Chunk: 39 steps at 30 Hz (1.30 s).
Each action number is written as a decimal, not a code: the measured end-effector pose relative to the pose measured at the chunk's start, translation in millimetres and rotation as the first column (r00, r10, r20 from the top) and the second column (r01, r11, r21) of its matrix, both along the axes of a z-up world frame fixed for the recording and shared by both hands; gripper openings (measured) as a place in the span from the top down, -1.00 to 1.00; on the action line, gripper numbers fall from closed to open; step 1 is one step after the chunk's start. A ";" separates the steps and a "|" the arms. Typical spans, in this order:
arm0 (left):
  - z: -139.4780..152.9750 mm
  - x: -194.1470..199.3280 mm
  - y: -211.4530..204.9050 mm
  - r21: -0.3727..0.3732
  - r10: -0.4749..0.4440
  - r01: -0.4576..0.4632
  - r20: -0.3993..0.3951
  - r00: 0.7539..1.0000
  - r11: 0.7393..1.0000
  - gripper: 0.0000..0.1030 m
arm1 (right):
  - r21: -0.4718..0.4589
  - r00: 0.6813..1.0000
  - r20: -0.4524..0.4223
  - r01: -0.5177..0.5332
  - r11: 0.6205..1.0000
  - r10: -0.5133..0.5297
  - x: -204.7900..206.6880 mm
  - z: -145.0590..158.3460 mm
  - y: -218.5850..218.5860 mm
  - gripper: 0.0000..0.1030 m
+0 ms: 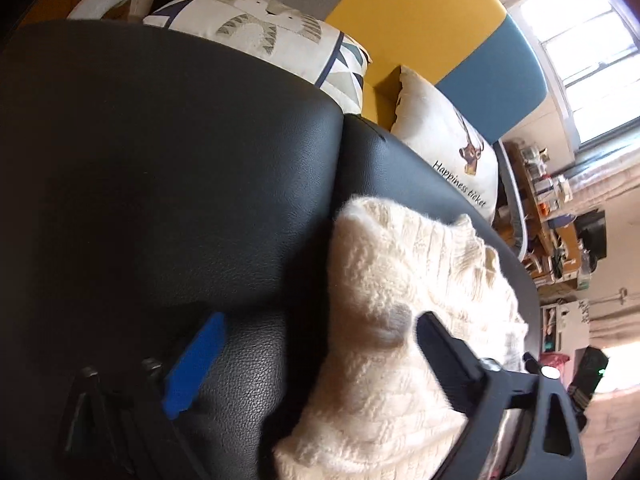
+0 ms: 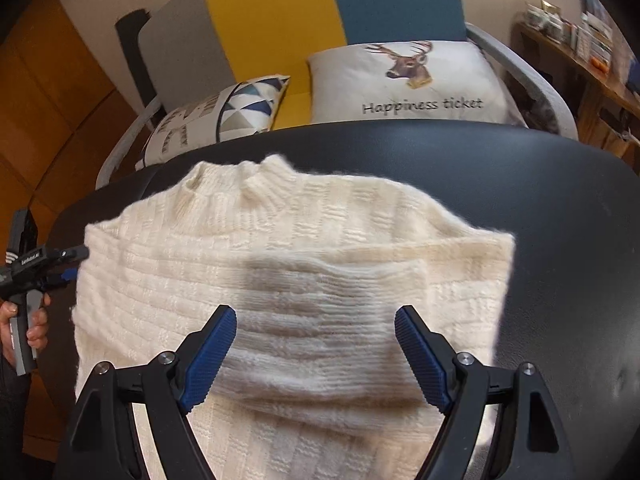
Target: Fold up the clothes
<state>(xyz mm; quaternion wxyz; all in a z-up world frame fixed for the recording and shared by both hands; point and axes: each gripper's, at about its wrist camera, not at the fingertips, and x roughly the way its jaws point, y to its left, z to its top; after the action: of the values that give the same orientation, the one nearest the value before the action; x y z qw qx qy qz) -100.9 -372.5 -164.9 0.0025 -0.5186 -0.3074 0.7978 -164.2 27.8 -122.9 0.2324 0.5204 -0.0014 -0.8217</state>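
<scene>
Left wrist view: our left gripper sits at the sweater's side edge, fingers spread wide, one blue pad over bare black leather, the other finger dark against the knit. The cream knit sweater lies on the black leather surface, a thick fold of it running up between the fingers. Nothing is pinched. Behind, a geometric-print cushion and a deer cushion on a colour-block chair.

Right wrist view: our right gripper hovers above the sweater's middle, blue pads wide apart, holding nothing. The sweater lies collar away from us, a sleeve or folded band laid across its chest (we cannot tell which). The left gripper shows at the sweater's far-left edge.

Risk: fuzzy, bulky knit may slip from a shallow pinch, or a grab may catch only the top layer and drag the fold askew on slick leather.

Hidden: the hem runs out of frame below; the sweater's right side is in shadow.
</scene>
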 end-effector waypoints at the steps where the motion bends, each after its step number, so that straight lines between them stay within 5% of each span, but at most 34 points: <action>1: 2.0 -1.0 3.9 -0.014 -0.019 0.019 -0.006 1.000 1.000 -0.21 | 0.015 1.000 -0.012 -0.015 1.000 0.015 0.0 -0.1 -7.3 -0.62; 2: 2.3 -3.0 5.5 -0.015 -0.030 0.030 0.001 1.000 0.999 0.22 | 0.027 1.000 -0.010 -0.023 0.999 0.023 -0.4 -2.6 -12.5 -0.62; 3: 1.6 -4.6 6.5 -0.008 -0.033 0.033 0.009 0.999 0.999 0.45 | 0.040 0.999 -0.007 -0.031 0.999 0.032 -0.8 -5.2 -17.7 -0.62; 6: 6.6 -5.4 12.3 -0.047 -0.026 0.025 -0.019 0.999 0.999 0.76 | 0.112 0.999 -0.012 -0.037 0.993 0.039 -0.5 -14.4 -28.7 -0.62; 9: 29.3 1.0 27.1 -0.168 -0.041 0.022 -0.109 0.993 0.986 0.79 | 0.212 0.998 -0.047 -0.026 0.977 0.037 2.3 -22.7 -32.8 -0.61; 12: 48.2 4.2 58.5 -0.446 -0.104 0.034 -0.133 0.986 0.894 0.79 | 0.265 0.997 -0.067 -0.006 0.964 0.025 3.4 -31.1 -33.5 -0.60; 14: 38.0 -2.7 73.5 -0.549 -0.115 0.058 -0.070 0.991 0.834 0.79 | 0.259 0.997 -0.074 0.011 0.966 0.008 3.7 -32.2 -32.6 -0.60; 17: 7.6 -17.1 80.2 -0.593 -0.098 0.104 0.042 0.994 0.799 0.76 | 0.255 0.997 -0.074 0.013 0.967 0.006 2.7 -33.1 -31.6 -0.60; 24: 32.4 9.7 35.8 -0.319 0.027 -0.046 -0.063 0.998 0.947 0.55 | 0.185 1.000 -0.029 0.015 0.983 -0.010 -6.5 -28.5 -20.6 -0.60; 27: 44.8 39.0 20.7 -0.169 0.073 -0.091 -0.114 0.991 0.981 0.45 | 0.096 0.999 -0.028 0.039 0.995 -0.036 -5.4 -18.7 -9.1 -0.60; 31: 47.0 74.1 21.3 -0.009 0.076 -0.078 -0.145 0.987 0.997 0.39 | 0.001 1.000 -0.006 0.019 1.000 -0.019 5.3 -9.7 -1.4 -0.60; 34: 40.1 91.5 31.9 0.007 0.078 -0.078 -0.131 0.988 0.997 0.34 | 0.003 1.000 -0.010 0.007 1.000 -0.007 15.5 -8.3 0.0 -0.60; 39: 32.5 102.2 65.5 -0.133 0.048 -0.059 -0.088 0.995 0.989 0.29 | 0.030 1.000 -0.008 0.025 0.999 -0.025 23.3 -14.2 7.1 -0.60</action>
<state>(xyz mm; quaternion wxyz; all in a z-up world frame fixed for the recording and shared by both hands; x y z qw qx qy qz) 1.4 -307.0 -132.5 -0.0413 -0.4750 -0.2658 0.8378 -140.9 34.8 -137.2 0.2143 0.5206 0.0052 -0.8264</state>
